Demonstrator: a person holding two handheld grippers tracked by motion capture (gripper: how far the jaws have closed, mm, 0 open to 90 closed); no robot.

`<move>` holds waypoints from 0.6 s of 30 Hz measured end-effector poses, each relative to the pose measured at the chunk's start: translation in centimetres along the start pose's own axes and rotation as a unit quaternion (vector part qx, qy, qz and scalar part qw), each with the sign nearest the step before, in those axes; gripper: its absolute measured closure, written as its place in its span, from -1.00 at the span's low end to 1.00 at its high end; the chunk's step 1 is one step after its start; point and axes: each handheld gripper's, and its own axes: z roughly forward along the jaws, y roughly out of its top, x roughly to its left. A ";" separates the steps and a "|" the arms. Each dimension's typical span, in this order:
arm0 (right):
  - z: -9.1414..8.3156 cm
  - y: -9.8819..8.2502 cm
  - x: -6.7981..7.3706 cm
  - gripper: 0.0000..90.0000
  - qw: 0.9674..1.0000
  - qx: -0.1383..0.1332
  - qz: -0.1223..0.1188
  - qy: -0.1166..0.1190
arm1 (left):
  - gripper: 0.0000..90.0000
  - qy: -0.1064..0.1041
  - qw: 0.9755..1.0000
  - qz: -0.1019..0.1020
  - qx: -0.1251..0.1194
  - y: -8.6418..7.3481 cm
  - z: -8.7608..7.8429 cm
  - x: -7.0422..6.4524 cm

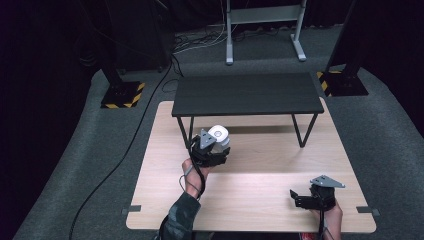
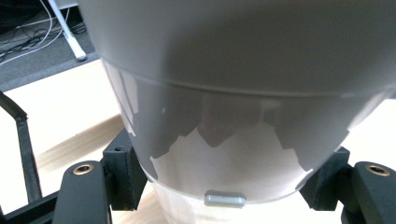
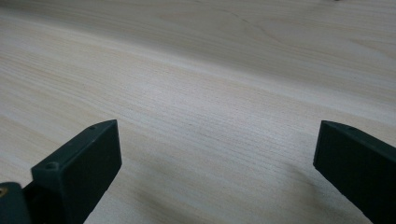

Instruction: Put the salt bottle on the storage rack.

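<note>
White-grey pot [image 1: 219, 136] sits clamped near its base in the left tool [image 1: 212, 150], in front of the black shelf [image 1: 247, 93] that stands on the wooden bench [image 1: 260, 200]. Whether the pot is clear of the bench cannot be told. Step in hand, by judgement: carrying the pot. Next move likely needs height to clear the shelf edge. Right tool [image 1: 300, 199] rests low over the bench, jaws spread, empty.

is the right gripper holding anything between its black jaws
No, the right gripper has its jaws wide apart, with just the bare light wooden table between them.
</note>
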 end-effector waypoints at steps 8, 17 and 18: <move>0.0 0.0 0.0 -1.00 1.000 0.000 0.000 0.000 | -0.34 -0.003 1.000 0.007 0.000 1.0 -0.5 0.2; 0.0 0.0 0.0 -1.00 1.000 0.001 0.000 0.000 | -0.34 -0.010 1.000 0.007 -0.001 2.0 -1.0 0.5; 0.0 0.0 0.0 -1.00 1.000 0.001 0.000 0.000 | -0.34 -0.011 1.000 0.006 -0.001 2.2 -1.0 0.6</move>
